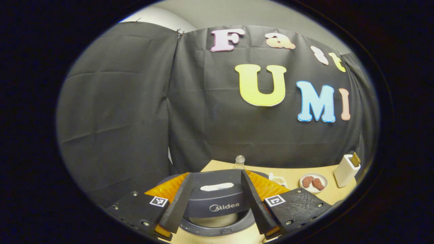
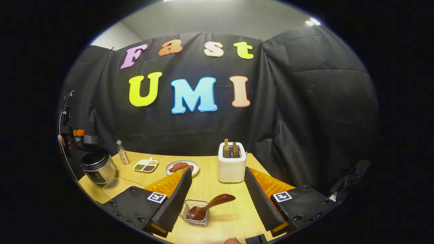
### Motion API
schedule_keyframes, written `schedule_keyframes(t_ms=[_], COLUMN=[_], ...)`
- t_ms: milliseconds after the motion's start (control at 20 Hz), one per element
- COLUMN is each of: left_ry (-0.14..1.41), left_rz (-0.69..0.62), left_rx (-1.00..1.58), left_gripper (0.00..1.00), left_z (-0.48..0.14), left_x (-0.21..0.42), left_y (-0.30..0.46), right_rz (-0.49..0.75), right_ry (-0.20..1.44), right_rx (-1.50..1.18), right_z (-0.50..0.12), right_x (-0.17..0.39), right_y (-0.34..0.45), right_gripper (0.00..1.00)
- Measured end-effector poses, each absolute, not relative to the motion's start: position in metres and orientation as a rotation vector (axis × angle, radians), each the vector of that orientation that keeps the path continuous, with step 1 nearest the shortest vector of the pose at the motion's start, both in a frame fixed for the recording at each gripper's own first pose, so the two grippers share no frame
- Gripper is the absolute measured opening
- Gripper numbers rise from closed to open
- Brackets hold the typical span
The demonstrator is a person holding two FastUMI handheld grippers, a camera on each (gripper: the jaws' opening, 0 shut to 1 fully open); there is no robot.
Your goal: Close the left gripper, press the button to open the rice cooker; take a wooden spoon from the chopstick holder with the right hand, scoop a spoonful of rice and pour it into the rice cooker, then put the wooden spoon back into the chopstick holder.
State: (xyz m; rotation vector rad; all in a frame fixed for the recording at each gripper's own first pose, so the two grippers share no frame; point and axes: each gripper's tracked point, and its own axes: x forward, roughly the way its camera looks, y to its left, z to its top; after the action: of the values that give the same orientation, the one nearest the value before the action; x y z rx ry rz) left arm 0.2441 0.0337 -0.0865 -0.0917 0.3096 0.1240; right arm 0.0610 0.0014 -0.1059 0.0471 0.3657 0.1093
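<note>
Right gripper (image 2: 217,200) hangs over the near edge of the counter (image 2: 234,220), jaws spread wide and holding nothing; wooden spoon (image 2: 212,205) sits directly ahead and low between the two fingers, nearer the left finger than the right; its bowl rests down in a small clear glass dish (image 2: 196,212) and its handle rises out, up and to the right, so the long axis runs slantwise across the gap between the fingers, not along it; judgement: the jaws need to come forward and down and close across the handle's free upper end, clear of the dish rim. White chopstick holder (image 2: 232,162) stands farther back, upright, two wooden pieces showing at its top; plate of food (image 2: 182,167) and a small divided dish (image 2: 145,165) lie to its left. Rice cooker (image 2: 98,166) stands at the far left end of the counter, lid raised, well apart from the spoon. Left gripper (image 1: 217,203) is right at the cooker (image 1: 217,200), jaws open, fingers flanking the dark lid without pressing it; open pot rim shows below. Right gripper is plainly the nearer to the spoon; the left is the nearer to the cooker.
</note>
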Motion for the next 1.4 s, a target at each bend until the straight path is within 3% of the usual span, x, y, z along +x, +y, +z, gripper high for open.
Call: schedule_keyframes(t_ms=[1400], left_ry=[0.44], left_rz=[0.121], left_rx=[-0.046], left_gripper=[0.89], left_z=[-0.185], left_x=[0.198], left_y=[0.004], right_rz=[0.095], right_ry=[0.382], right_rx=[0.047], right_z=[-0.113], right_x=[0.057], right_y=[0.0], right_gripper=[0.98])
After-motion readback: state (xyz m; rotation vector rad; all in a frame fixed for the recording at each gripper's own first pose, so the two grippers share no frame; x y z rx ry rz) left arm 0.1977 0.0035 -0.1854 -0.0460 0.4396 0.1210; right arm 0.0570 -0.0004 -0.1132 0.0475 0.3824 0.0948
